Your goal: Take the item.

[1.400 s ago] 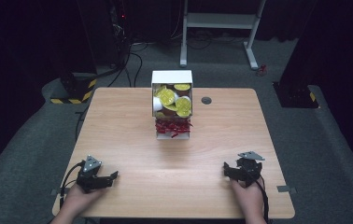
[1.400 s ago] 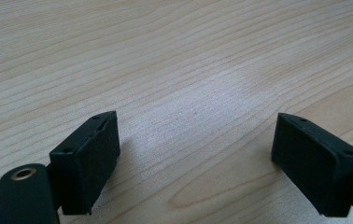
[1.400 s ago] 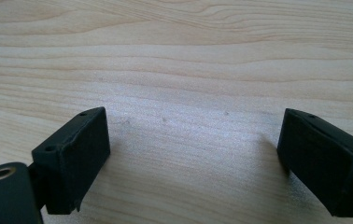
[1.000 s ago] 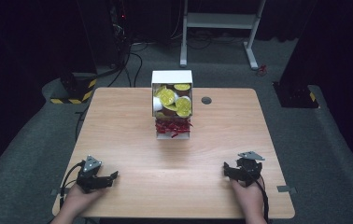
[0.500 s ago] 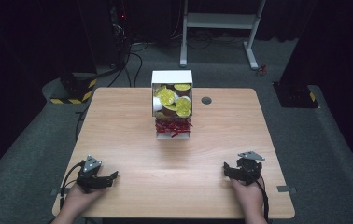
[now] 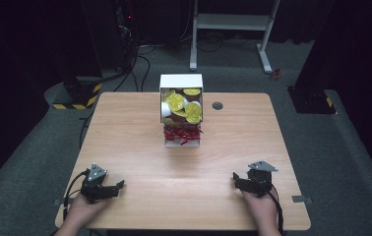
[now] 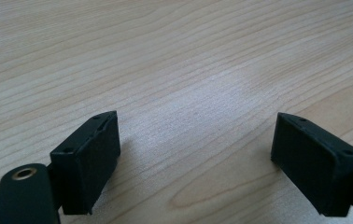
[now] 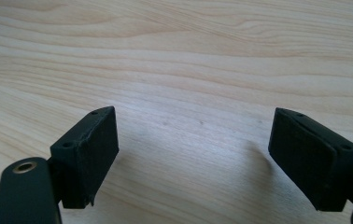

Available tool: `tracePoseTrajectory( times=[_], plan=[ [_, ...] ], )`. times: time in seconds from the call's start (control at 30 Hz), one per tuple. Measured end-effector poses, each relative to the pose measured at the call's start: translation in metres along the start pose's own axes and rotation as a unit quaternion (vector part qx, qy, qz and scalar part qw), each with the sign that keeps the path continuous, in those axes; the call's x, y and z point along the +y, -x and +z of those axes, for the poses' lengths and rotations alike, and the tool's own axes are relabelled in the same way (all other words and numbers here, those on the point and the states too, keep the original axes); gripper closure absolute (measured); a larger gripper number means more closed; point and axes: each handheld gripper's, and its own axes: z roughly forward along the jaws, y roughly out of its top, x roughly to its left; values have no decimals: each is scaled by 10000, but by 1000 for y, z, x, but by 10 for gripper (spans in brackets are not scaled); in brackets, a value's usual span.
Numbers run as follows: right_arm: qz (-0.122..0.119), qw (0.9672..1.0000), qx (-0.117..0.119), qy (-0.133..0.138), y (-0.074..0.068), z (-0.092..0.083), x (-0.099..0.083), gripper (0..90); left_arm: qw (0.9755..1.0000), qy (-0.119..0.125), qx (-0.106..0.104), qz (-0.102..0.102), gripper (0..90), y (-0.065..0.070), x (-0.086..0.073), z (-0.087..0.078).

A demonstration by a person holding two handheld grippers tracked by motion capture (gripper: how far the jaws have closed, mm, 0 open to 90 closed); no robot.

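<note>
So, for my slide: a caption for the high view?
Two open claws, left and right, rest on a wooden table before a white box.

Bench (image 6: 139, 132): light wood-grain top, rectangular with rounded corners, standing on grey floor.
Grommet (image 6: 217, 105): small dark round hole near the far edge, just right of the box.
Box (image 6: 181, 110): white, open, at the far middle of the bench; holds yellow round pieces and red shreds.
Left tongs (image 6: 106, 189): resting on the bench near the front left corner, jaws wide apart over bare wood.
Right tongs (image 6: 245, 183): resting near the front right corner, jaws likewise spread.
</note>
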Motion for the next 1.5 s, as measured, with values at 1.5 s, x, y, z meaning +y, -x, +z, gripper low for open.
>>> tracePoseTrajectory(
  times=[1.5],
  plan=[
    [11,9967,340,740,-23,-16,8,380,10000,7,12,-26,162,0,0,0]
  ],
)
